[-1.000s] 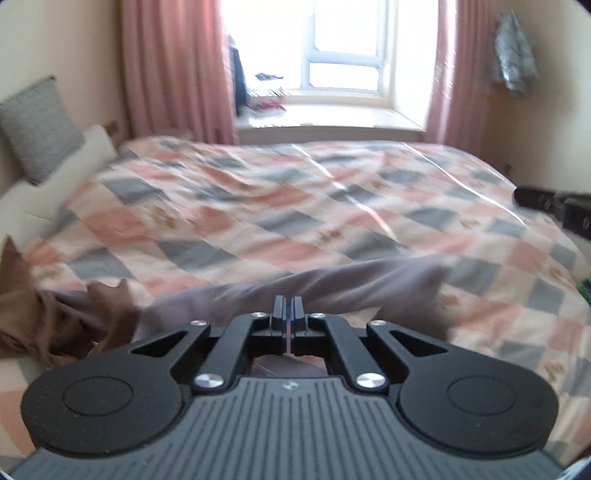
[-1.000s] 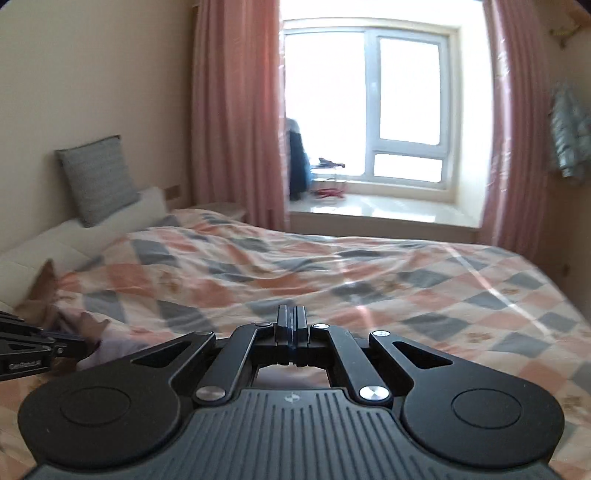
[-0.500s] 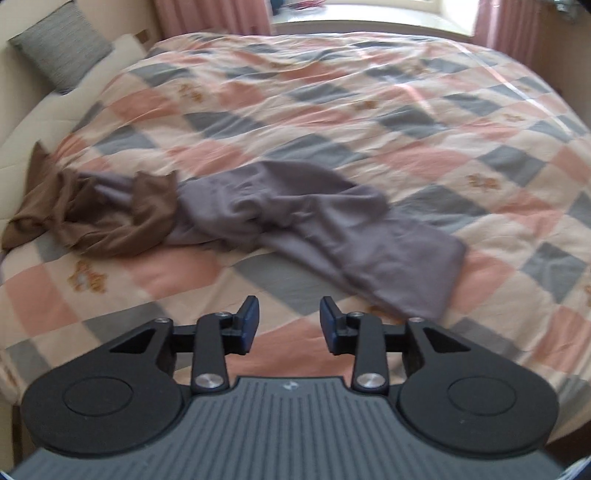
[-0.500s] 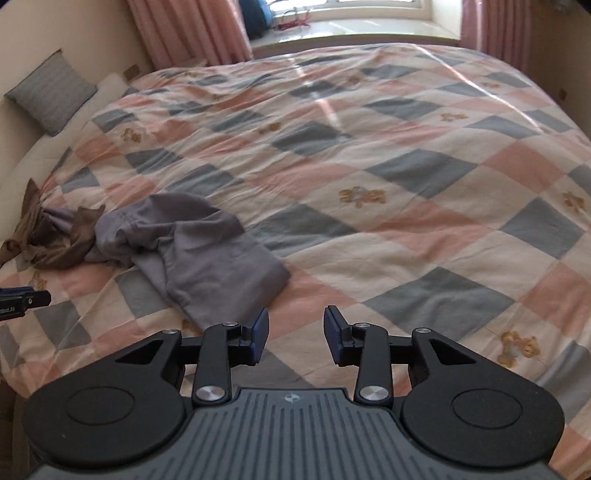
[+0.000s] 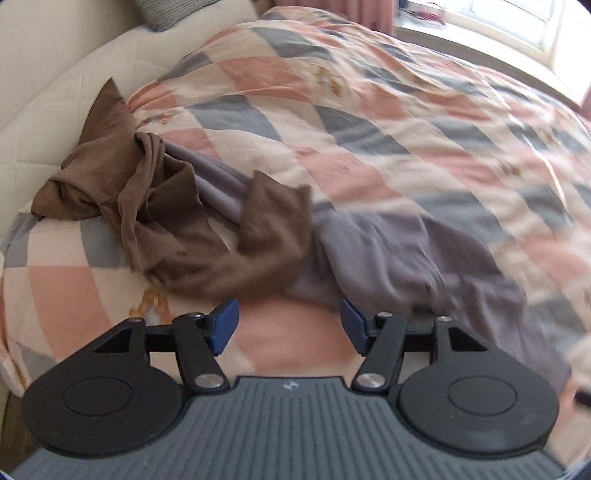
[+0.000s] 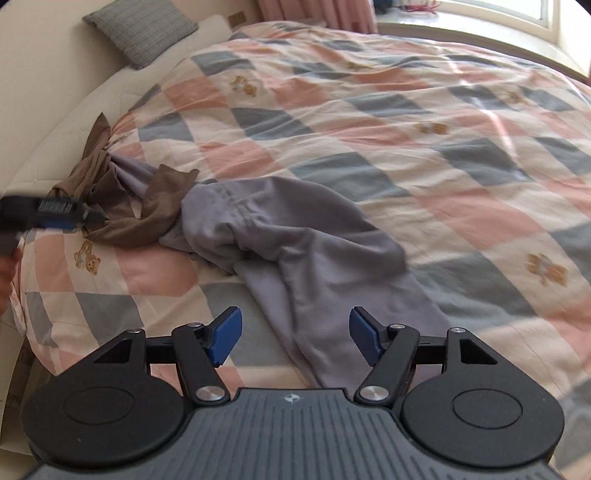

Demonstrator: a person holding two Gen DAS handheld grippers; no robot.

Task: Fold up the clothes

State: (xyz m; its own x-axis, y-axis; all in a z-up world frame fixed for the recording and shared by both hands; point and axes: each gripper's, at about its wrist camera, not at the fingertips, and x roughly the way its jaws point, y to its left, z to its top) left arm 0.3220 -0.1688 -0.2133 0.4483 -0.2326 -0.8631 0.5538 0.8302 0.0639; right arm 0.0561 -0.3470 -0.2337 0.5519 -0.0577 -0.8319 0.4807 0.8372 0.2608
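Both my grippers are hanging over the near edge of the bed right now, holding nothing. My left gripper (image 5: 289, 320) has its blue fingers (image 5: 226, 317) spread wide apart, and they sit just short of where the brown garment (image 5: 192, 225) and the grey garment (image 5: 399, 251) overlap. My right gripper (image 6: 295, 334) is spread just as wide, with the long lower end of the grey garment (image 6: 317, 266) running down between the pads (image 6: 364, 332), though I can't tell if they're touching the cloth.

The two pieces are tangled together in a heap on the checked quilt (image 6: 369, 122), pink, grey and cream squares with little bears on it. The brown one (image 6: 147, 210) is bunched up toward the left, close to the cream padded edge of the bed (image 5: 44, 110), and part of it lies across the top of the grey one. The grey one stretches off to the right and toward me, all rumpled.

From the right camera I can see my left gripper (image 6: 48, 214) off at the left edge, a bit blurry, right by the brown heap. A grey cushion (image 6: 142, 27) sits up at the far corner.
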